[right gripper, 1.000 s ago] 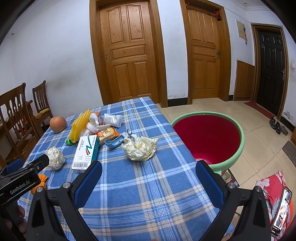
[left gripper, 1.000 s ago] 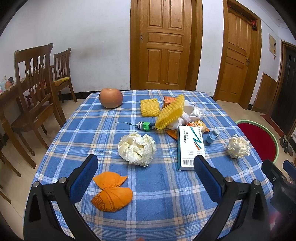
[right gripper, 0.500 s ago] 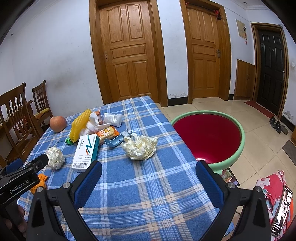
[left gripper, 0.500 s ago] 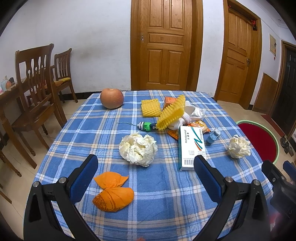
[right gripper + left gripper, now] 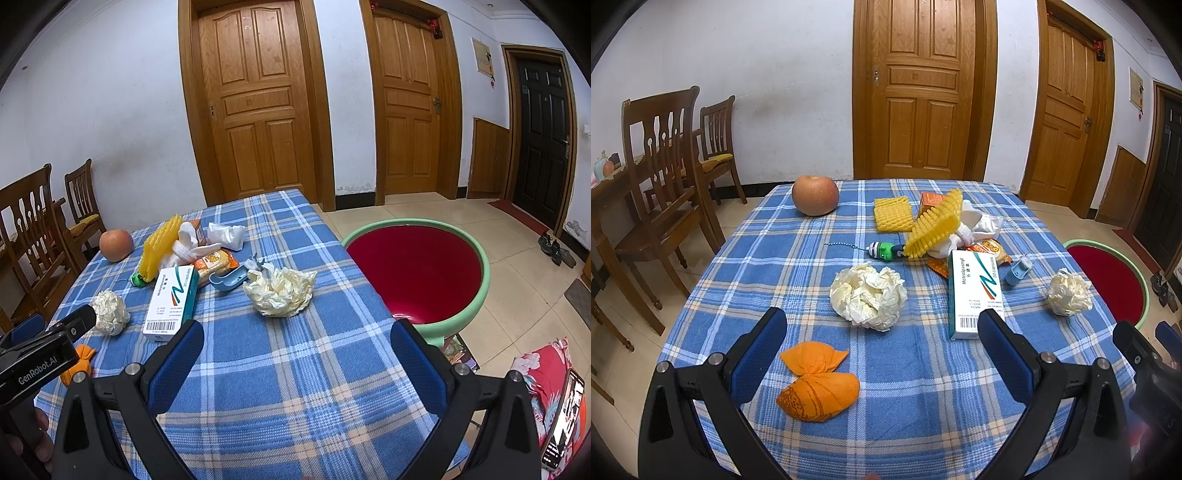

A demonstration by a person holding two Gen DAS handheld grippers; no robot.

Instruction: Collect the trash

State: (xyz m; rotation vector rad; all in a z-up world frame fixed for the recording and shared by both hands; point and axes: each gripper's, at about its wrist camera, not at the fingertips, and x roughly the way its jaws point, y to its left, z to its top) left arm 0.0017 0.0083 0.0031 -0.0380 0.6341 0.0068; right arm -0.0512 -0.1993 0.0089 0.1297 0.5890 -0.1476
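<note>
Both tongs are hovering spread apart and empty over the littered surface (image 5: 923, 369).

The left tongs (image 5: 882, 350) are gaping wide, with the big crumpled paper ball (image 5: 868, 295) lying just ahead at about 12 o'clock and the orange peels (image 5: 816, 380) sitting nearer, at 11 o'clock between the tips. The right tongs (image 5: 295, 354), equally spread, are facing a second paper wad (image 5: 280, 290) at 12 o'clock, with the red basin (image 5: 476, 299) waiting at 2 o'clock beyond the surface edge. The medicine box (image 5: 171, 299) is lying with its long axis running away from the tongs. The right hand looks nearer the basin, so its wad seems the easier first pick.
</note>
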